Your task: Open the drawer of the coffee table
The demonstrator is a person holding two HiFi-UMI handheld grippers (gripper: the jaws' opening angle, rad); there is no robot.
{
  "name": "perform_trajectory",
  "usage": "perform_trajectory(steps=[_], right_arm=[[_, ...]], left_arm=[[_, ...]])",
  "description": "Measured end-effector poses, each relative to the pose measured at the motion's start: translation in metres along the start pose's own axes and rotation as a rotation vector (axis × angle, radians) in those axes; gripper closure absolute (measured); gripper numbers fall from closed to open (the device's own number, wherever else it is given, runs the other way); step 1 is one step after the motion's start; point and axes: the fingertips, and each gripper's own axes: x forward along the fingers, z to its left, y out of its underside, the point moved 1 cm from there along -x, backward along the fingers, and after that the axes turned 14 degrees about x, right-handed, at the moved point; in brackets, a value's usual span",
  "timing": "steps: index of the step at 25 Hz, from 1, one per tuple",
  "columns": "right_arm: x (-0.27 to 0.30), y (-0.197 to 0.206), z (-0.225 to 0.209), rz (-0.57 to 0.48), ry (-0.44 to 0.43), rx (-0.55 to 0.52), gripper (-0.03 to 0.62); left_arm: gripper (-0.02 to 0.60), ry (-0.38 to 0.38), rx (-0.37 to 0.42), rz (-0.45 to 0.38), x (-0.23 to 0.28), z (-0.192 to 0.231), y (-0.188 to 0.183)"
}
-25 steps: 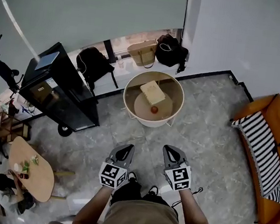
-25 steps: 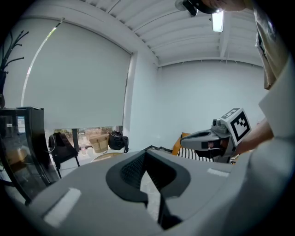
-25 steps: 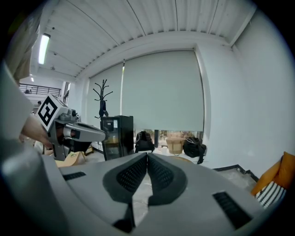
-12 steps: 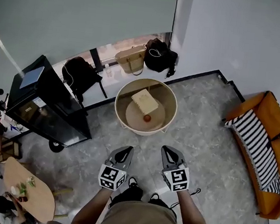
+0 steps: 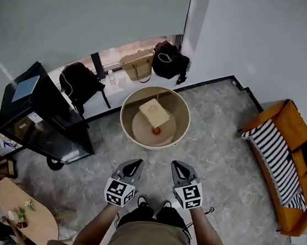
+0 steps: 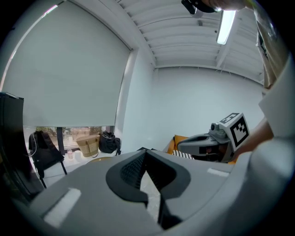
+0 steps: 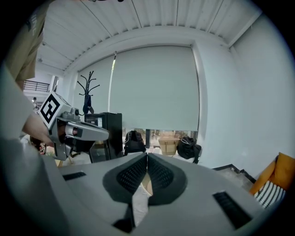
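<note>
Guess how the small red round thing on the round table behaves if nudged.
The small red thing looks ball-shaped, so it would probably roll at a light touch. The round table has a raised rim that should likely stop it rolling off. It is small beside the tan box, so probably light; its material cannot be told.

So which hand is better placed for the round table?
Left, but barely: the left gripper lines up more with the round table than the right gripper. Both are well short of it, jaws shut.
</note>
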Motion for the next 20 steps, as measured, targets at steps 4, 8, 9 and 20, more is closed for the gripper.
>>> perform_trajectory(steps=[4,8,9,20], right_arm=[[0.005,0.002,-0.002,0.012,-0.016,0.004,0.588],[0.007,-0.005,-0.018,0.007,-0.034,0.003,0.588],[0.007,-0.008,-0.023,0.012,-0.037,0.009,0.588],[0.025,-0.027,-0.068,-0.057,-0.112,-0.040,0.588]], left_arm=[[0.575,-0.013,-0.009,0.021,0.003,0.003,0.006],[0.575,-0.047,-0.016,0.025,0.014,-0.001,0.002],[0.575,-0.055,-0.021,0.024,0.017,-0.002,-0.001],[0.575,-0.114,0.023,0.005,0.060,-0.012,-0.032]])
